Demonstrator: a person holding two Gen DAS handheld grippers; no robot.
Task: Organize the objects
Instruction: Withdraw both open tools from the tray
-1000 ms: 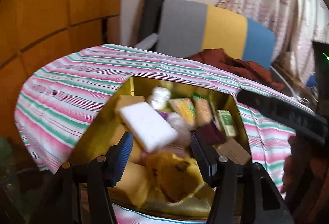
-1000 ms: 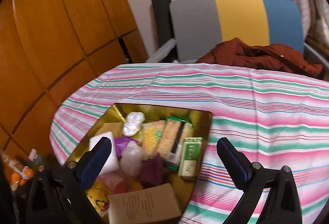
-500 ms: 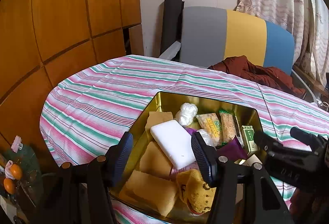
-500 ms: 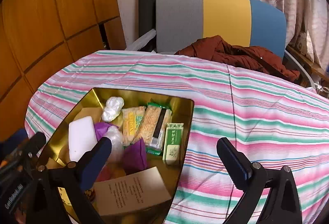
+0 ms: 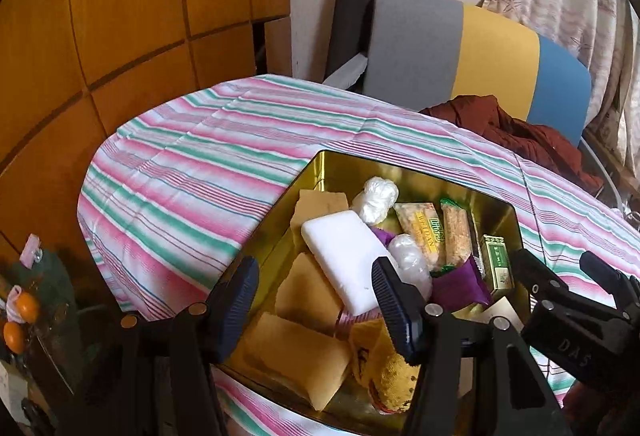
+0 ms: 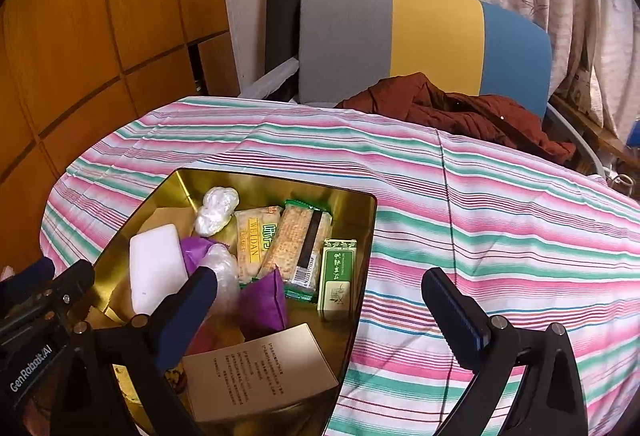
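Claws both hang spread and empty over the gold tin (image 6: 362,236) on the striped tabletop (image 6: 500,236): left claw (image 5: 316,300) above the white block (image 5: 344,256), right claw (image 6: 320,300) near the green box (image 6: 338,272). Whether sorting is starting or done is unclear.

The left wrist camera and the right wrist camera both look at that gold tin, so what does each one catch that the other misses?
Only the left wrist view shows the tan sponge blocks at the tin's near end and oranges beside the table.

Only the right wrist view shows the whole printed card and the open striped cloth right of the tin.

Both show the gold tin, white block, purple pouch, green box, and both open grippers: left gripper, right gripper.
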